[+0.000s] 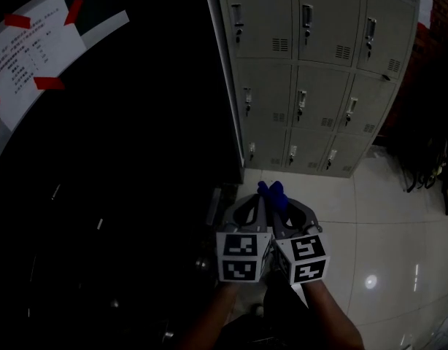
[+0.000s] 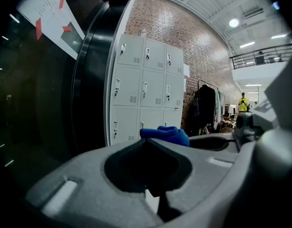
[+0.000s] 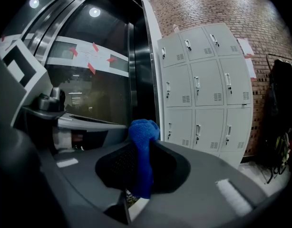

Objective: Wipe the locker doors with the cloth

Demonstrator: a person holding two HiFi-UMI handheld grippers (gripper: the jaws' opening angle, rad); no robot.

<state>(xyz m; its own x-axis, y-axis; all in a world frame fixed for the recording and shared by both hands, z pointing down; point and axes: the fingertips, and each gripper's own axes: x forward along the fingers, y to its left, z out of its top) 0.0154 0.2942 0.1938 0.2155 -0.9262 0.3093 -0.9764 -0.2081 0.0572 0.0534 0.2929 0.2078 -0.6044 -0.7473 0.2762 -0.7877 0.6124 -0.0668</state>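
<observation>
Facing grey metal locker doors [image 1: 319,71] at one o'clock, the right gripper [image 1: 281,199] clamps a bunched blue cloth [image 3: 142,151], the left gripper [image 1: 262,195] closed empty beside it, seemingly poised to wipe.

Ahead of my left gripper [image 1: 260,197] and right gripper [image 1: 282,201], the glossy pale tiled floor [image 1: 355,224] lies open up to the grey metal bank of lockers [image 1: 319,71], giving me free passage straight forward to its doors. On my left, the tall dark glass wall [image 1: 100,159] closes that side and meets the lockers' edge. On my right, a rack of dark hanging clothes [image 1: 421,152] stands near the lockers' far end. The grippers sit side by side, marker cubes touching, each blocking the other's inward side.
</observation>
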